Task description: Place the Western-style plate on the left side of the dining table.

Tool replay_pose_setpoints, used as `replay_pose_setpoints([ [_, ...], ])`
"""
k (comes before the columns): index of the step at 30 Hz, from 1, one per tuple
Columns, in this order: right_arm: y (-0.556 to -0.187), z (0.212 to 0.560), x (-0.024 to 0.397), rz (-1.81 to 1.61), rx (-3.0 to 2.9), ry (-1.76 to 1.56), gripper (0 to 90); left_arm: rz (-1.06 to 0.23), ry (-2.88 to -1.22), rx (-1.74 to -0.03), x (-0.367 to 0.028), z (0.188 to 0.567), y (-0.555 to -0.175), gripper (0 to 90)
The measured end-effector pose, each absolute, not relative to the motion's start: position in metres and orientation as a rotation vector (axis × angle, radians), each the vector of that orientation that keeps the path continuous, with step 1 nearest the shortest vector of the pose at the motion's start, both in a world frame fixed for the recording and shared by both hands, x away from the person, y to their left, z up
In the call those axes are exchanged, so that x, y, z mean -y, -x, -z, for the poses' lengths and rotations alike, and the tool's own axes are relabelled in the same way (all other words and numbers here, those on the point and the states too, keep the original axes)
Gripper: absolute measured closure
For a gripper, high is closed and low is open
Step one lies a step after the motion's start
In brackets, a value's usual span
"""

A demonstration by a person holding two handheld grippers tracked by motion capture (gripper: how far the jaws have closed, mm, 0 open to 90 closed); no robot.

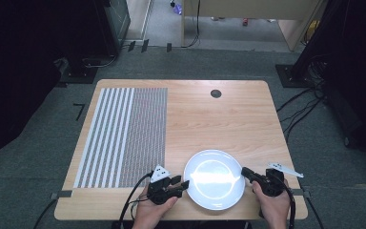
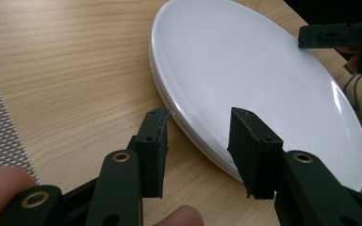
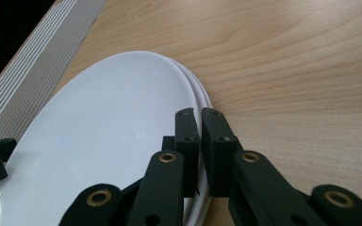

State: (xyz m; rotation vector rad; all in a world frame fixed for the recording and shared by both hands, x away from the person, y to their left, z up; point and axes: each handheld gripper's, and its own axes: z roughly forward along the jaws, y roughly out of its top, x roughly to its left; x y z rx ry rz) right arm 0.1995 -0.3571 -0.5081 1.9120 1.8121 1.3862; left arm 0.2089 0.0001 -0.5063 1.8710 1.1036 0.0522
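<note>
Two stacked round white plates sit at the table's six o'clock. My right gripper pinches their three o'clock rim; my left gripper straddles the nine o'clock rim, half-open, not pressing.

- A stack of plates lies on the table, near the near edge and right of centre.
- A mat lies on the left part of the table, left of the plates and apart from them.
- The left gripper sits at the stack's left rim, its fingers either side of that rim.
- The right gripper sits at the stack's right rim.
- A round hole lies in the table far behind the plates.
</note>
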Motion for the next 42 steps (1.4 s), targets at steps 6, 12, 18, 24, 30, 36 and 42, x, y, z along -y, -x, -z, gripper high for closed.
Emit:
replay_pose_setpoints([
  [6,-0.199,0.509,0.358,-1.401,-1.819,-1.915,86.6,-0.033,-1.876,-1.108,0.0,0.508,-0.21,58.5],
  [12,-0.199,0.509,0.357,-1.409,-1.831,-1.916,86.7,0.0,-1.86,-1.112,-0.002,0.508,-0.21,58.8],
  [18,-0.2,0.51,0.357,-1.439,-1.839,-1.922,86.5,-0.004,-1.859,-1.113,-0.003,0.507,-0.211,58.6],
  [24,-0.201,0.511,0.355,-1.45,-1.85,-1.92,86.4,-0.036,-1.865,-1.116,-0.006,0.506,-0.21,61.4],
  [30,-0.2,0.512,0.354,-1.479,-1.861,-1.92,86.3,-0.037,-1.862,-1.116,-0.011,0.503,-0.21,65.6],
  [36,-0.201,0.515,0.352,-1.489,-1.871,-1.936,85.3,-0.027,-1.865,-1.115,-0.013,0.502,-0.21,65.9],
  [42,-0.202,0.517,0.351,-1.501,-1.872,-1.951,84.4,-0.03,-1.88,-1.106,-0.014,0.5,-0.208,65.5],
])
